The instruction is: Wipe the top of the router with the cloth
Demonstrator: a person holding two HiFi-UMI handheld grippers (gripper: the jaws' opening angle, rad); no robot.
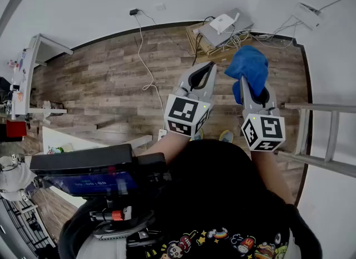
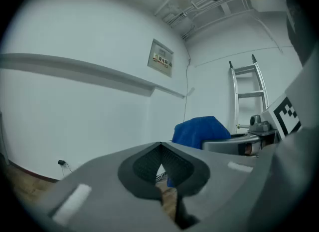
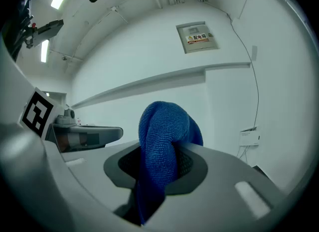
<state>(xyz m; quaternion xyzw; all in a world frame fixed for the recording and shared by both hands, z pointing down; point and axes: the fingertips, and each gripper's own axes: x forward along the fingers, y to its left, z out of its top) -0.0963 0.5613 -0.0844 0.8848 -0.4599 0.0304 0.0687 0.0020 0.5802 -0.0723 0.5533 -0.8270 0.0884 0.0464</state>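
A small white router [image 1: 222, 23] lies on a grey flat box [image 1: 233, 32] on the wooden floor by the far wall, ahead of both grippers. The blue cloth [image 1: 248, 68] bunches up out of my right gripper [image 1: 246, 83], which is shut on it. In the right gripper view the cloth [image 3: 162, 146] fills the gap between the jaws and hangs down through them. My left gripper [image 1: 204, 75] is raised beside it on the left, shut with nothing held. In the left gripper view its pads [image 2: 149, 163] meet, and the cloth [image 2: 199, 130] shows behind them.
Tangled cables [image 1: 253, 36] lie around the grey box, and a white cord [image 1: 146, 57] runs across the floor. A metal ladder [image 1: 328, 135] stands at the right, a white desk [image 1: 28, 74] at the left. A white box [image 1: 307, 14] hangs on the wall.
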